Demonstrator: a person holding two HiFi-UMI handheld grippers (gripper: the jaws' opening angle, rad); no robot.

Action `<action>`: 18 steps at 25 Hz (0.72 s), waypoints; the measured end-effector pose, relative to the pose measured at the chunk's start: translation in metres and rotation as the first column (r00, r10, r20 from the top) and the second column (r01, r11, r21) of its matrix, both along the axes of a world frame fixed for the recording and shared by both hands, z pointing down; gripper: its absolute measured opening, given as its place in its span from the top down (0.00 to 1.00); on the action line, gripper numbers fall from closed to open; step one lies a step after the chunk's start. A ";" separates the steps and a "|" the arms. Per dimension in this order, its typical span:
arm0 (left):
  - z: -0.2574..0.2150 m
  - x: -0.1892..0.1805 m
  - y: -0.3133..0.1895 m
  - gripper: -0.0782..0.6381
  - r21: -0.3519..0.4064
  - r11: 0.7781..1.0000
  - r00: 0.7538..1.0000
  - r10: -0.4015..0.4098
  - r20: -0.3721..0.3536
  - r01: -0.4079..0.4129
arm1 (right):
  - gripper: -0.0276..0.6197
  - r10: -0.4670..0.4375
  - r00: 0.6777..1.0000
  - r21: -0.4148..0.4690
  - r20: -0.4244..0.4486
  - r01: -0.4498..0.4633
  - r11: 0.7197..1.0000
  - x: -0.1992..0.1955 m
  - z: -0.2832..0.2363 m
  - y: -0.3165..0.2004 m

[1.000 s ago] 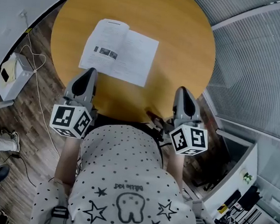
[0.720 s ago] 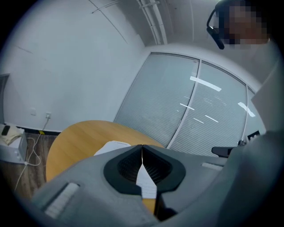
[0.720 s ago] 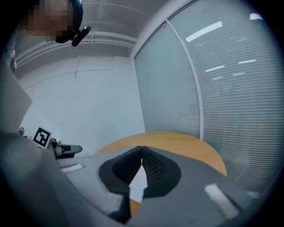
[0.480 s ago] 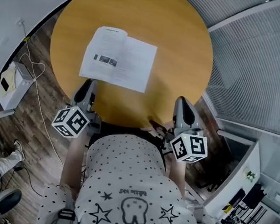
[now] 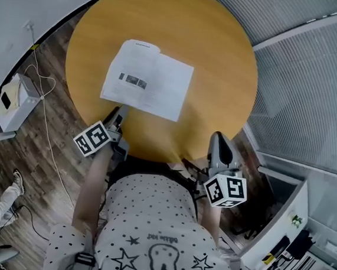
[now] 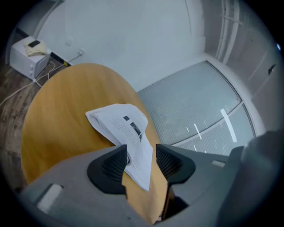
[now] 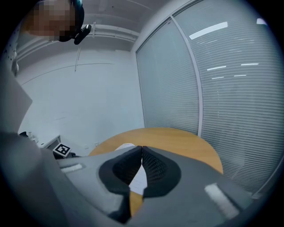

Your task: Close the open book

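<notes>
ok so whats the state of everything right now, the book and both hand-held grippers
book: open, lying flat on the table, pages up
left hand-held gripper: open, jaws have just been opening, nothing gripped; the book's near edge shows past the gap
right hand-held gripper: shut, jaws together, empty

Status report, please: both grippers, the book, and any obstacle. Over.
Left gripper: jaws just been opening, nothing gripped, at near edge of book. Right gripper: jaws shut, empty. It lies open on table. Nothing in the way.
</notes>
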State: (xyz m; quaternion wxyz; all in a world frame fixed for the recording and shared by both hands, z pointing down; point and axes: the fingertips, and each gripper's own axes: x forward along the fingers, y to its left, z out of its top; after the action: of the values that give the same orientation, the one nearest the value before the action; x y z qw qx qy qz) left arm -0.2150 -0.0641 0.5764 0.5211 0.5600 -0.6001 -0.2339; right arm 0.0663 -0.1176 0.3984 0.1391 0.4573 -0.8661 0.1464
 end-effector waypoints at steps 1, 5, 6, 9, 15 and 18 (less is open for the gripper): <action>0.005 0.000 -0.001 0.59 -0.006 1.000 0.999 -0.012 -0.036 0.012 | 0.95 0.008 1.000 -0.002 -0.002 -0.008 1.000 0.002 0.001 0.001; 0.022 -0.005 -0.006 0.57 -0.036 0.999 0.994 -0.042 -0.105 0.039 | 0.95 0.033 0.999 -0.007 -0.014 -0.033 0.999 0.009 0.004 0.002; 0.027 -0.007 -0.007 0.57 -0.044 0.998 0.992 -0.051 -0.117 0.047 | 0.95 0.036 0.999 -0.010 -0.017 -0.036 0.999 0.010 0.005 0.003; 0.037 -0.012 -0.013 0.56 -0.055 0.996 0.982 -0.083 -0.171 0.075 | 0.95 0.044 0.999 -0.014 -0.022 -0.045 0.999 0.011 0.007 0.006; 0.053 -0.013 -0.024 0.56 -0.077 0.992 0.970 -0.111 -0.216 0.097 | 0.95 0.062 0.998 -0.019 -0.029 -0.062 0.998 0.014 0.008 0.009; 0.061 -0.014 -0.027 0.56 -0.084 0.989 0.959 -0.138 -0.247 0.120 | 0.95 0.075 0.997 -0.022 -0.030 -0.075 0.997 0.015 0.009 0.010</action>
State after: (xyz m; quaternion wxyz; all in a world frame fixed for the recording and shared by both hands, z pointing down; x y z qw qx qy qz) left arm -0.2290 -0.0907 0.6373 0.5956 0.4672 -0.5718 -0.3161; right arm 0.0818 -0.1075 0.4073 0.1515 0.4898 -0.8445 0.1549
